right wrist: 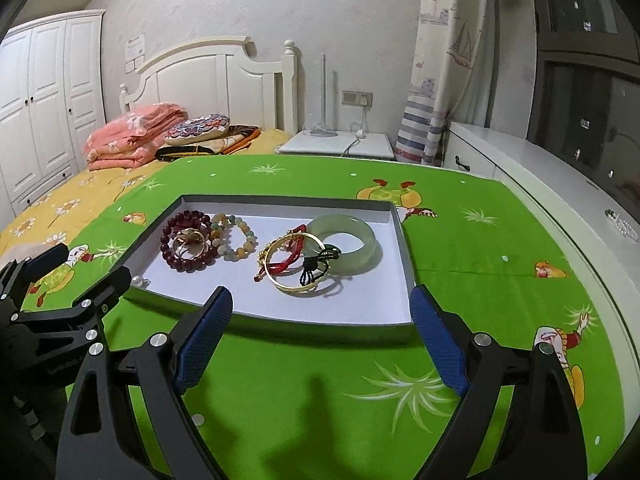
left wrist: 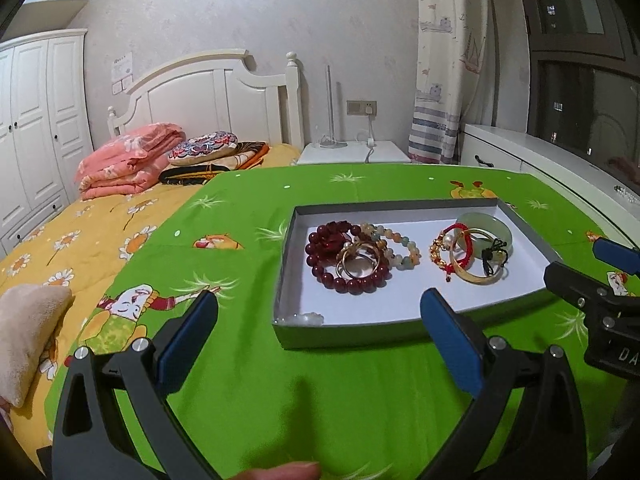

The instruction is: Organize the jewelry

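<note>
A shallow grey tray (left wrist: 360,338) with a white floor lies on the green cloth. On its left side are a dark red bead bracelet (left wrist: 320,264), gold rings (left wrist: 358,260) and a pastel bead bracelet (left wrist: 404,248). On its right side a jade bangle (right wrist: 360,256), a gold bangle (right wrist: 288,286) and red and black cords overlap. A pearl piece (right wrist: 138,281) sits in the near left corner. My left gripper (left wrist: 319,296) hangs open before the tray's near wall. My right gripper (right wrist: 321,291) is open at the same wall, further right. Both hold nothing.
The green cartoon cloth (right wrist: 480,280) covers the table. A bed (left wrist: 80,232) with a yellow sheet and folded pink quilt (left wrist: 128,160) lies to the left. A white cabinet (right wrist: 540,168) runs along the right, with small beads (right wrist: 624,228) on it. A fingertip (left wrist: 280,472) shows at the bottom edge.
</note>
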Demonstrator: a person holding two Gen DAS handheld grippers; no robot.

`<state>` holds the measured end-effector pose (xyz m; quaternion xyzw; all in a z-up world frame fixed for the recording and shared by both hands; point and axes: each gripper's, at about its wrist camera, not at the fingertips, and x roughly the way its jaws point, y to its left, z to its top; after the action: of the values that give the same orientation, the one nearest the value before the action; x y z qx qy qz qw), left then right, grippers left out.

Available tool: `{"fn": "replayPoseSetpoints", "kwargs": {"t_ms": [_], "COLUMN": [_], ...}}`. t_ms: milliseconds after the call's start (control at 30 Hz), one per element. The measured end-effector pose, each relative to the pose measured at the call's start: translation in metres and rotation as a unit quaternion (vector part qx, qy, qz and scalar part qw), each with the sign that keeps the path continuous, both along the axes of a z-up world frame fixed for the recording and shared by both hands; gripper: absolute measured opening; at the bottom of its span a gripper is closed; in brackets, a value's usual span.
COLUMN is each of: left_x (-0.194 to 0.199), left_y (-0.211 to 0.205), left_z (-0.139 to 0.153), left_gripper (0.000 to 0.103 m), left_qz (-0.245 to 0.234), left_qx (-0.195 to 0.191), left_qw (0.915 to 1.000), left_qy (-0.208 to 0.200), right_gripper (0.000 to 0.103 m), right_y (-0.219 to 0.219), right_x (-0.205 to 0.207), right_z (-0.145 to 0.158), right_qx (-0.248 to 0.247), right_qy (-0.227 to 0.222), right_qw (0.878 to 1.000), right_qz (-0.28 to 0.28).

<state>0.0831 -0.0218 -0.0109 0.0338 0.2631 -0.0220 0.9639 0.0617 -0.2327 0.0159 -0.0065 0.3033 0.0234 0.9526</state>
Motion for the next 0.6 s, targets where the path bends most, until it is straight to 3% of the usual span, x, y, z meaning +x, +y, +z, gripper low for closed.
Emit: {"fn": "replayPoseSetpoints", "kwargs": {"t_ms": [600], "left_x": [-0.0024], "left_y": [-0.0003], "left_z": [-0.0068], "left_gripper": [0.098], "left_qz": [-0.004], "left_qx": [0.001], "left_qw": [1.0000], "left_qy": [0.009], "right_gripper": [0.085], "right_y": [0.0025], "right_x": [-0.0006], "right_z": [-0.0037], "right_qx": [-0.002], "right_qy": [0.007], "right_qw": [1.000], "right_qz": [0.003]}}
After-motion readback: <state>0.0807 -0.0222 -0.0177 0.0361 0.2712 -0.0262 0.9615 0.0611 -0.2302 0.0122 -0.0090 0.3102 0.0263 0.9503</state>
